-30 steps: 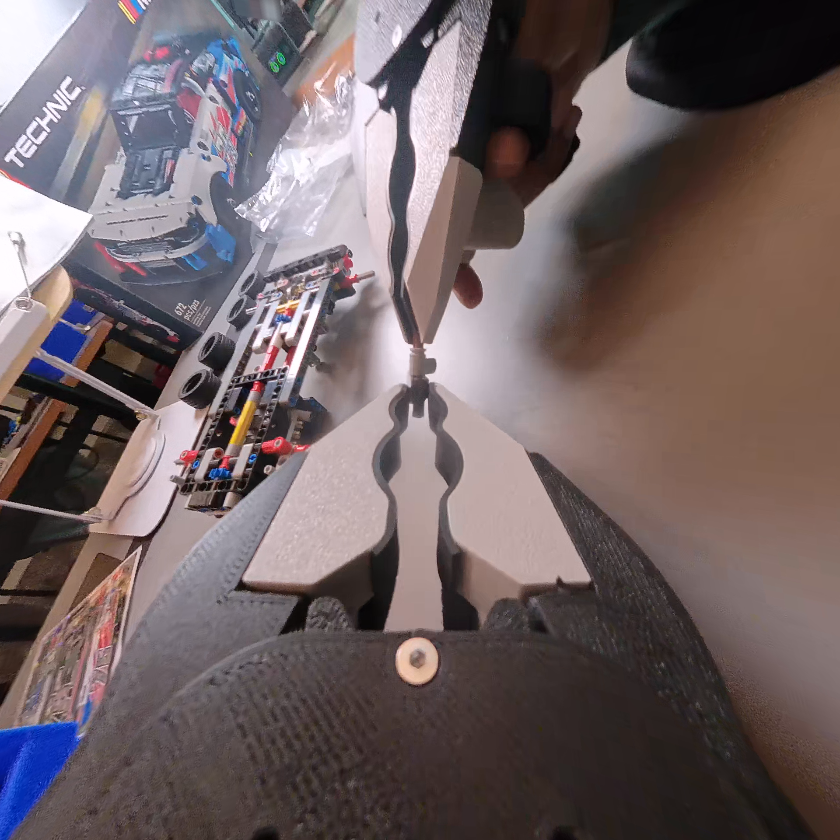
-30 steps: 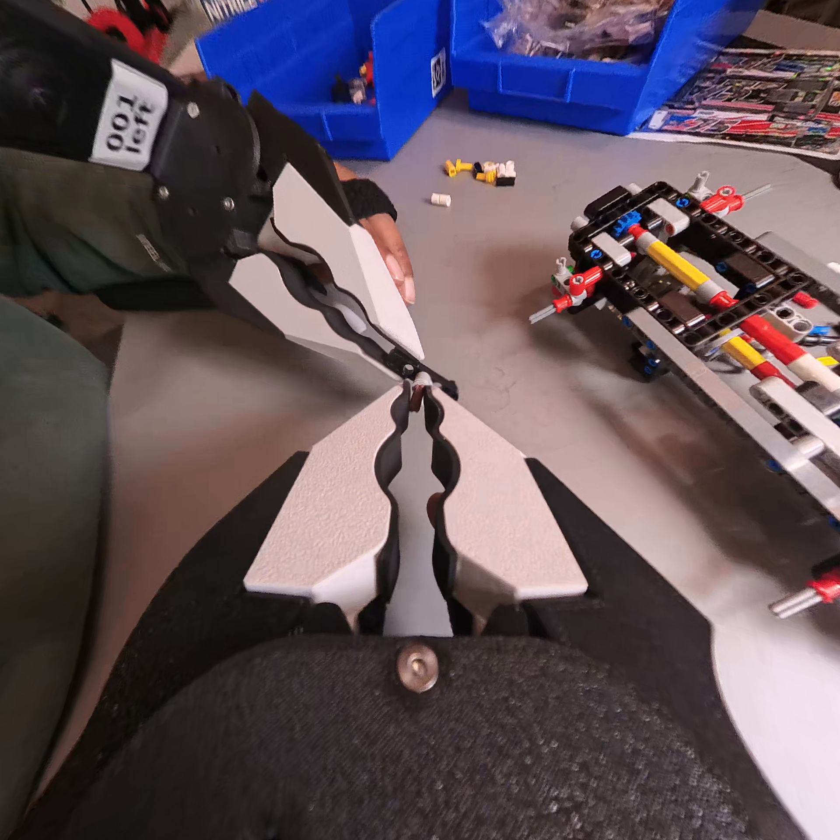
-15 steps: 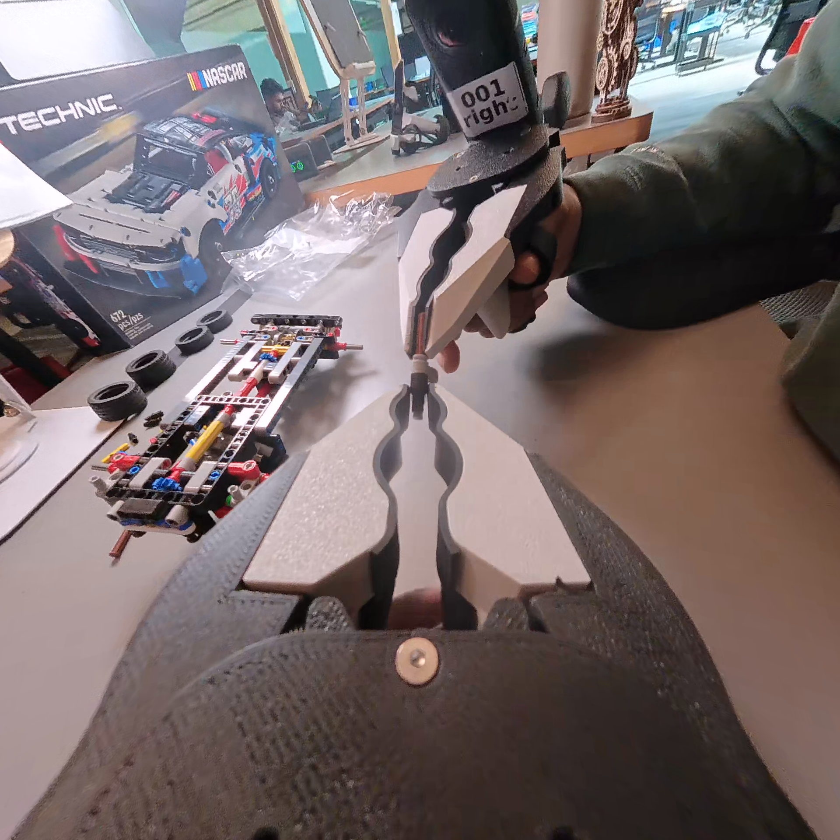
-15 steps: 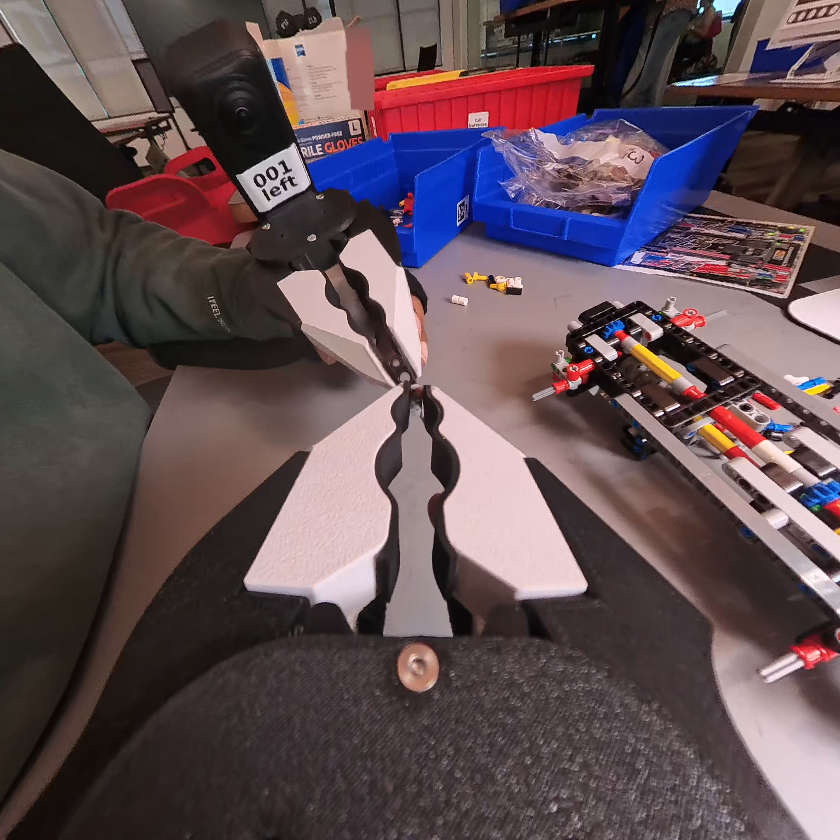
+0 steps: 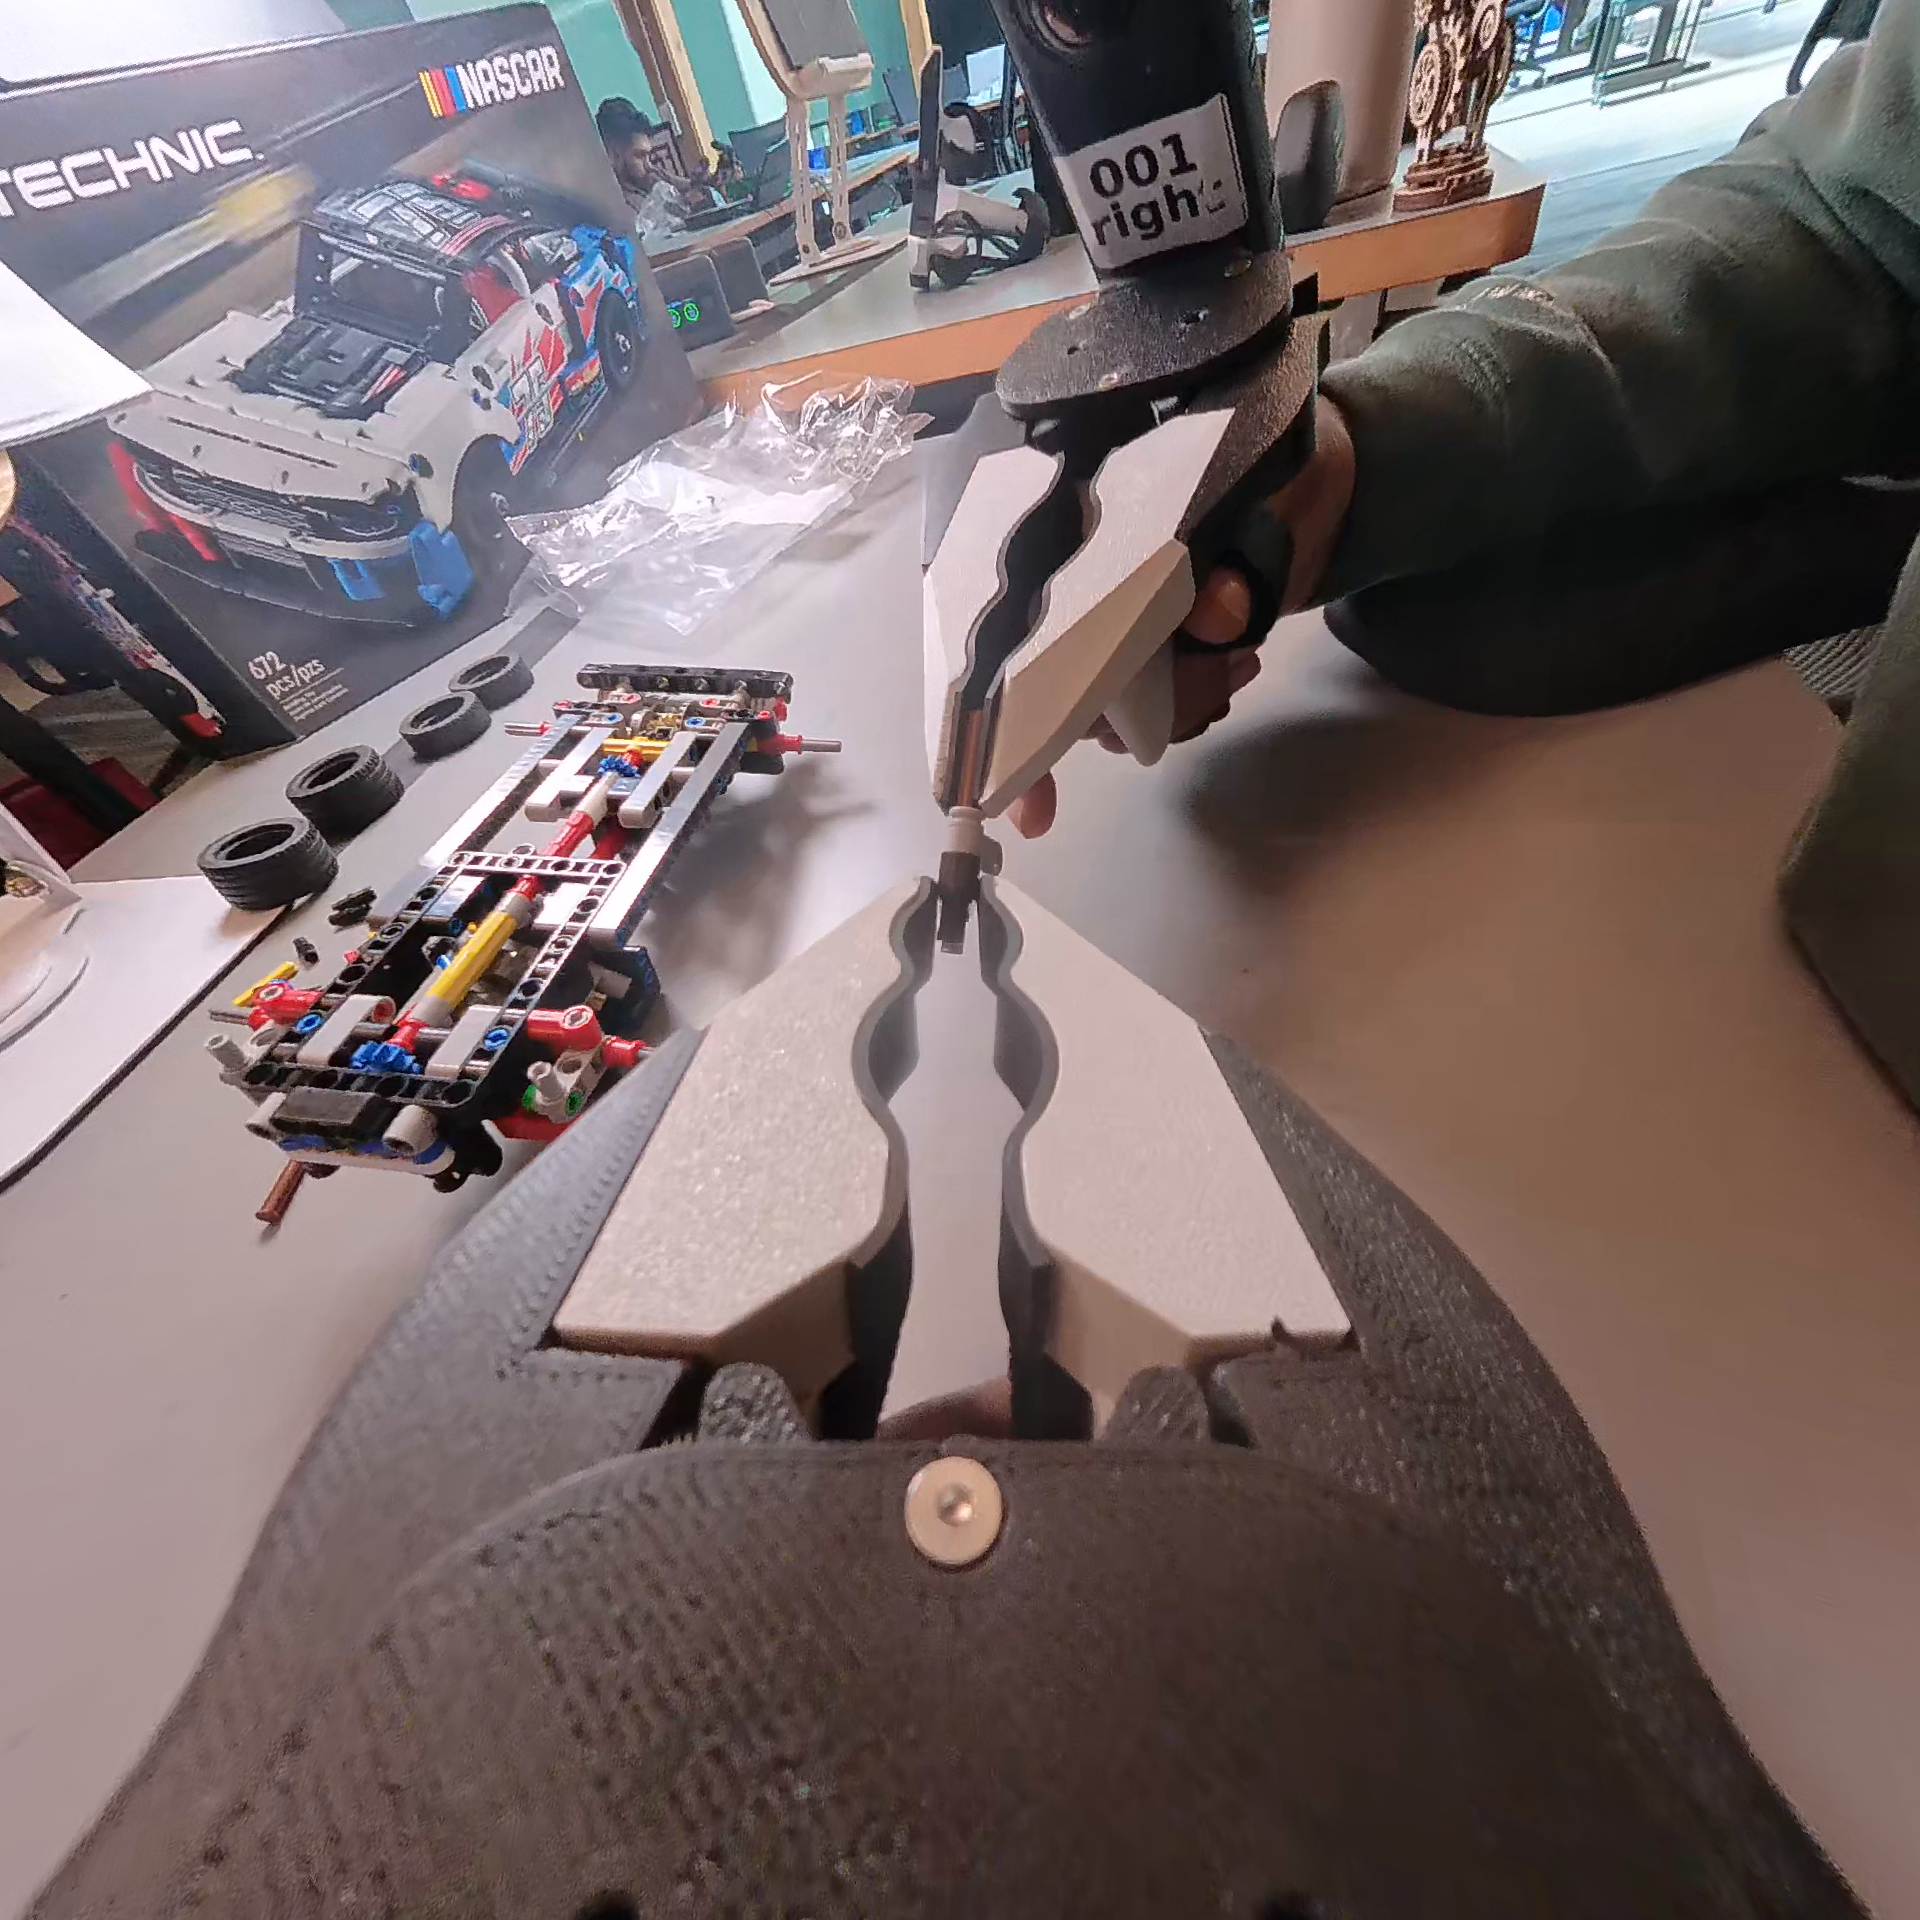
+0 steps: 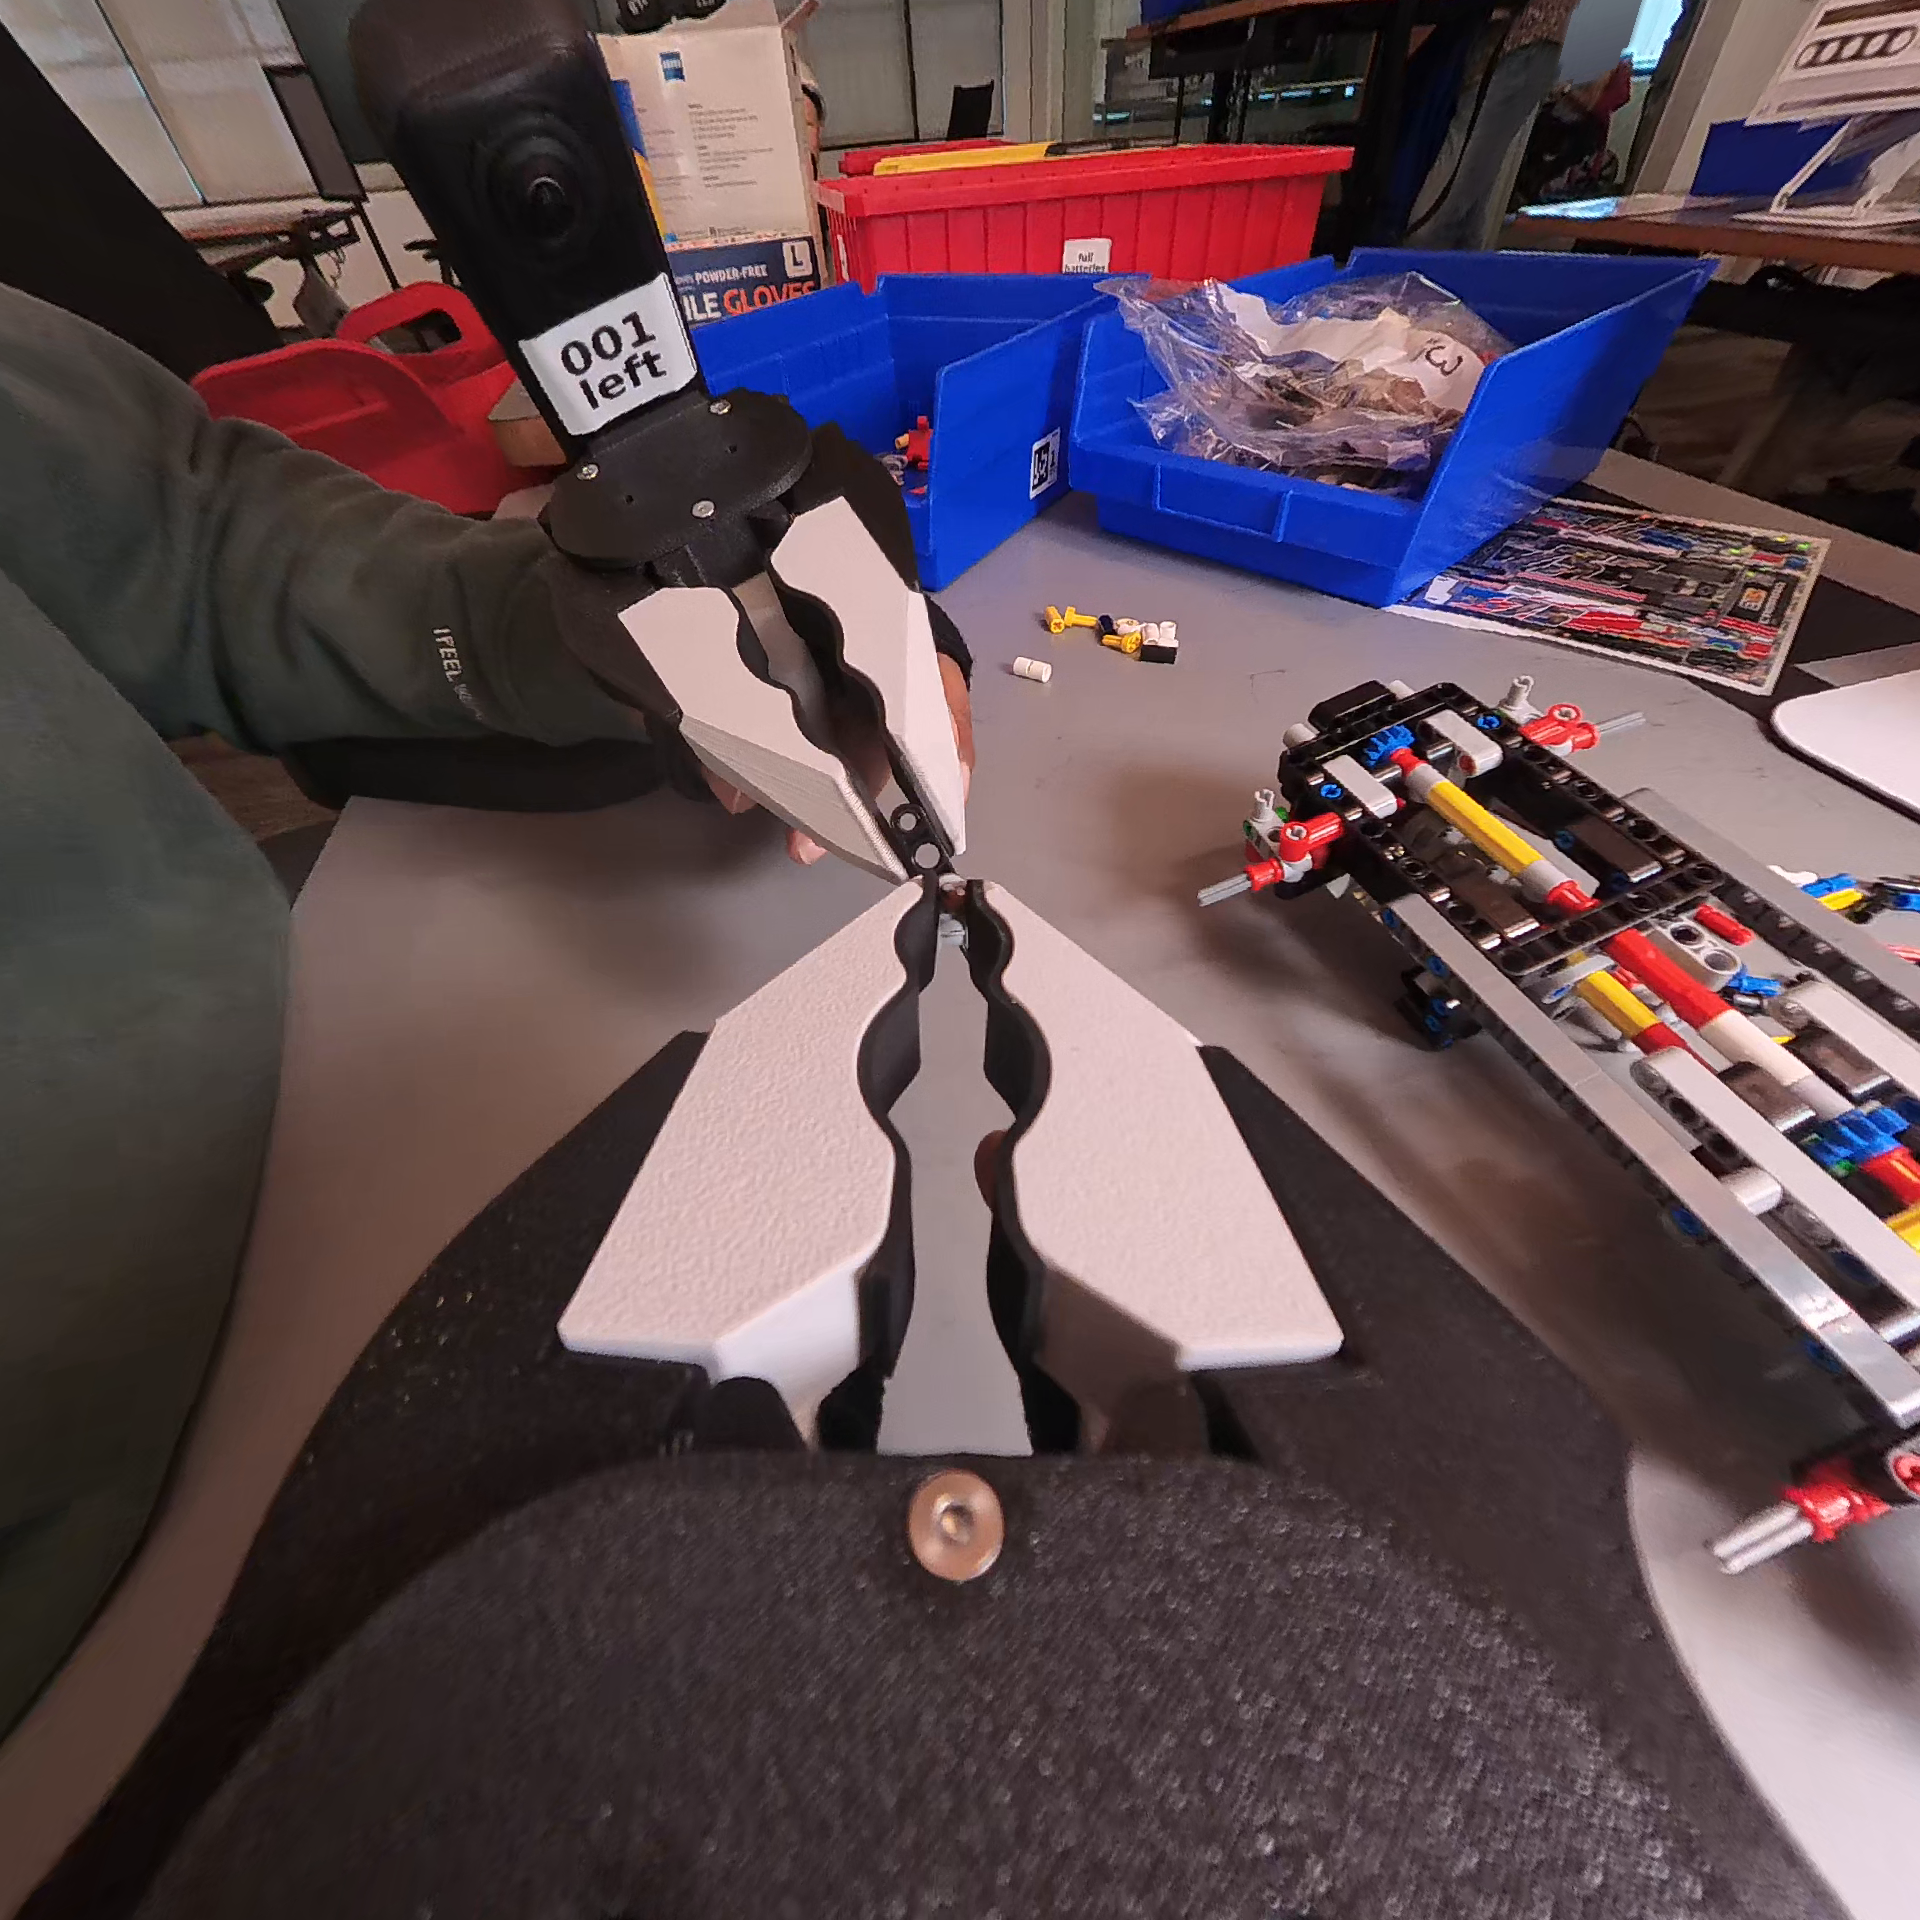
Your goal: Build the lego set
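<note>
left gripper (image 5: 958,894) pinched down on a short black holed beam (image 6: 914,836), tips nearly together, pointing toward 12 o'clock in its own view. right gripper (image 6: 951,899) closed tight on a small white and grey pin (image 5: 961,831), coming in from 12 o'clock in the left wrist view, tip to tip with the other. pin end touching the end of the beam, both held up off the grey table (image 5: 1455,1039). half-built lego chassis (image 5: 509,935) lying flat at 9 o'clock of the left gripper, well apart; seen at 3 o'clock in the right wrist view (image 6: 1579,935). four black tyres (image 5: 343,784) in a row at 10 o'clock beside the set's box (image 5: 312,343). loose small pieces (image 6: 1117,634) at 12 o'clock, near two blue bins (image 6: 1299,520).
</note>
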Tool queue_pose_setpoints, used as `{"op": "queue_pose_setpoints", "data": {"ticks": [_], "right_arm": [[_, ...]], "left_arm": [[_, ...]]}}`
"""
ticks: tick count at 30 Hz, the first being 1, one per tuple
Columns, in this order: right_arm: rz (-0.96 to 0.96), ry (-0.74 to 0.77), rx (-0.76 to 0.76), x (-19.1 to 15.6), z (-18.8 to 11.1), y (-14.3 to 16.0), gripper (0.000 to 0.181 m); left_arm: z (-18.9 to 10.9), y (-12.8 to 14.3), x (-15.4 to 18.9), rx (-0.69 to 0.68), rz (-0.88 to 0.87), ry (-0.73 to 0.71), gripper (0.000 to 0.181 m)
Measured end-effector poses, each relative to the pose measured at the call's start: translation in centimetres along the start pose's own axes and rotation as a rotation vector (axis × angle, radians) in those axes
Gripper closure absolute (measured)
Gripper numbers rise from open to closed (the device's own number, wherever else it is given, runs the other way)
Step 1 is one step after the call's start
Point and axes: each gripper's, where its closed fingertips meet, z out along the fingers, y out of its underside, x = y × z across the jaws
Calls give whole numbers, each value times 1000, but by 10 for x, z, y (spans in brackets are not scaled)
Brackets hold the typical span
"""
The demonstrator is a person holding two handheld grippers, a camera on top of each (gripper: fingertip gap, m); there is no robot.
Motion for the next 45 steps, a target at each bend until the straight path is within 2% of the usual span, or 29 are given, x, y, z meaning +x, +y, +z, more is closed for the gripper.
{"op": "queue_pose_setpoints", "data": {"ticks": [3,9,13,17,21,24,28,32,45], "right_arm": [[-4,0,24,1,1,-1,178],[-33,7,44,3,-1,-3,166],[-62,111,18,23,-8,0,161],[74,106,18,31,-13,3,159],[133,86,29,23,-5,1,157],[197,129,77,22,0,-7,155],[276,147,137,17,4,-17,157],[231,138,130,9,8,-17,173],[212,68,147,2,4,-22,181]], "left_arm": [[-2,-2,-2,11,-49,14,176],[-11,-17,-12,129,-203,31,176],[-15,-21,-21,161,-214,-16,176],[-19,-20,-30,154,-216,-72,176],[-19,-21,-32,144,-205,-99,176],[-17,-19,-29,124,-177,-100,176],[-11,-17,-18,81,-106,-88,176],[-6,-14,-9,45,-33,-79,176],[-6,-16,-3,64,-66,-33,173]]}}
